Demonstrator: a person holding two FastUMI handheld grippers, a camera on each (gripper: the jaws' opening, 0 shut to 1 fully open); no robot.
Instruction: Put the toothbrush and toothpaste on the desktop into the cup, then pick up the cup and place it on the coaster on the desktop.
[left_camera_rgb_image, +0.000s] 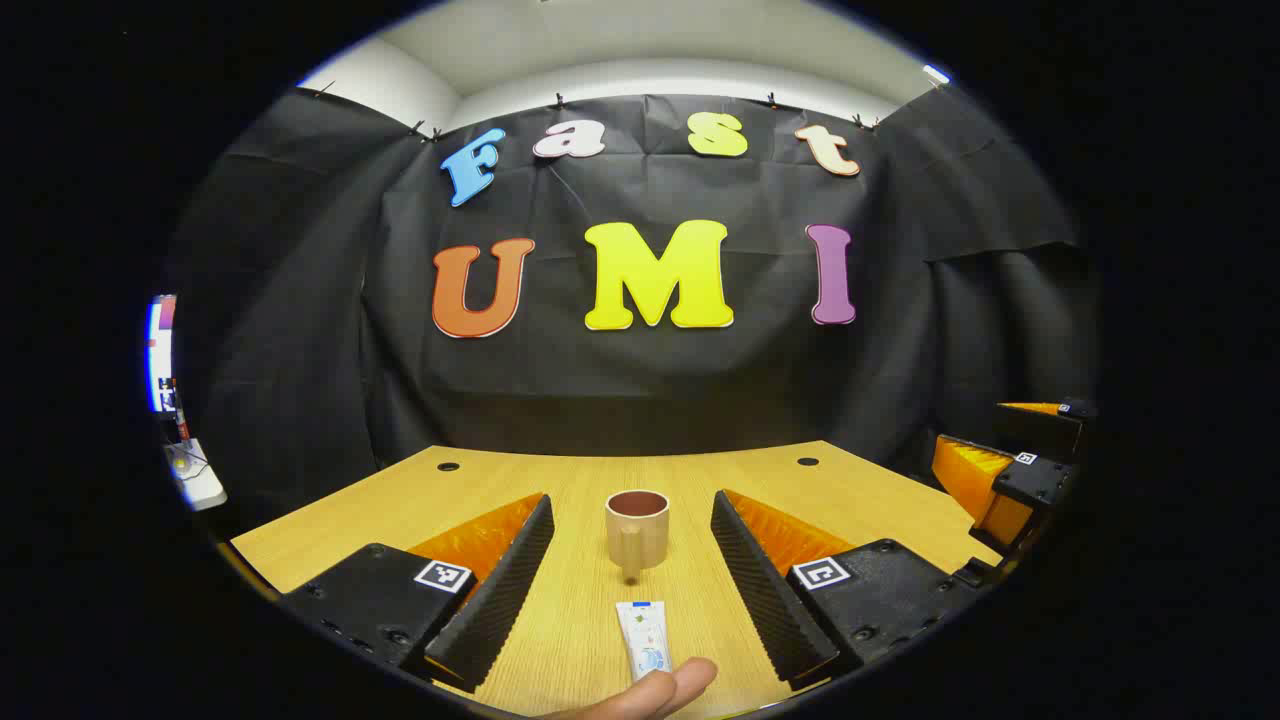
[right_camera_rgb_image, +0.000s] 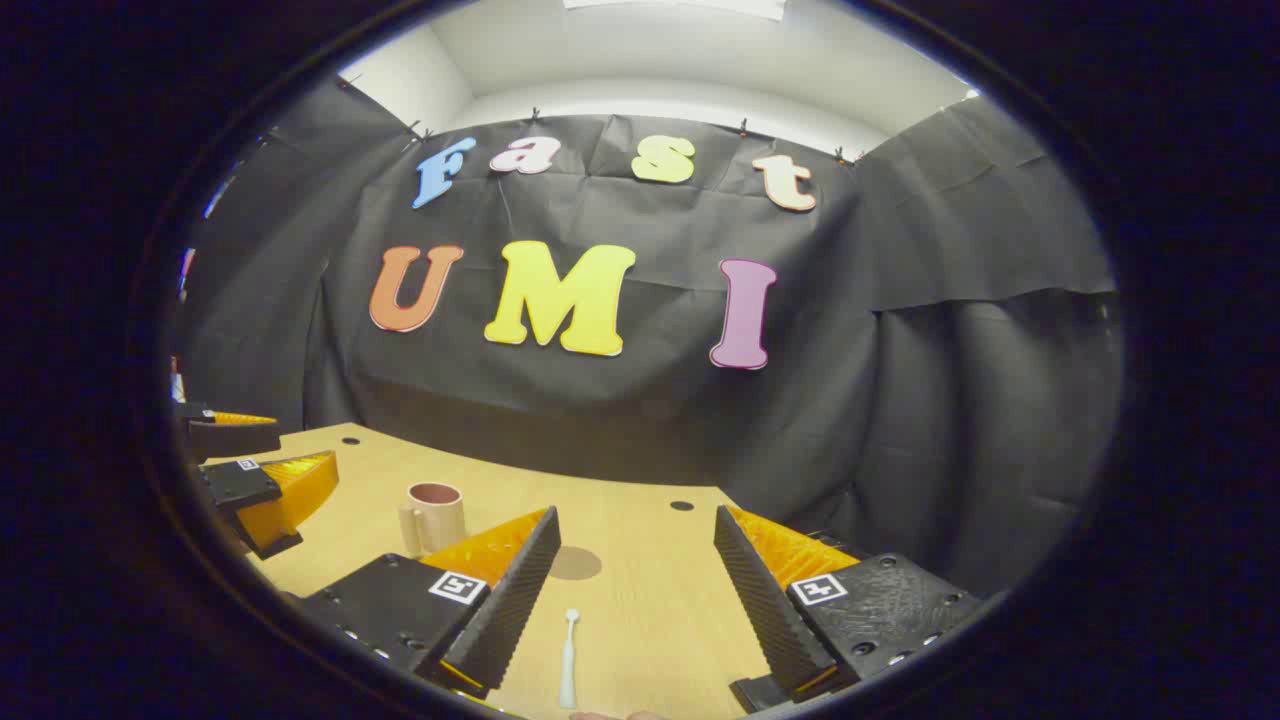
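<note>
On the table (left_camera_rgb_image: 480, 480), your left hand-held gripper (left_camera_rgb_image: 632, 520) holds its fingers wide apart around the upright cup (left_camera_rgb_image: 637, 528), touching nothing, with the toothpaste (left_camera_rgb_image: 643, 636) just nearer you; your right hand-held gripper (right_camera_rgb_image: 637, 535) is likewise spread, the toothbrush (right_camera_rgb_image: 569, 660) lying between its fingers and the coaster (right_camera_rgb_image: 574, 563) just beyond.

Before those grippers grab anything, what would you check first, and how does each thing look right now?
1. Left gripper open: ok.
2. Toothpaste lies between its fingers: ok.
3. Right gripper open: ok.
4. Toothbrush lies flat between its fingers: ok.
5. Cup upright, mouth open, handle towards the left gripper: ok.
6. Coaster free for the cup: ok.
</note>
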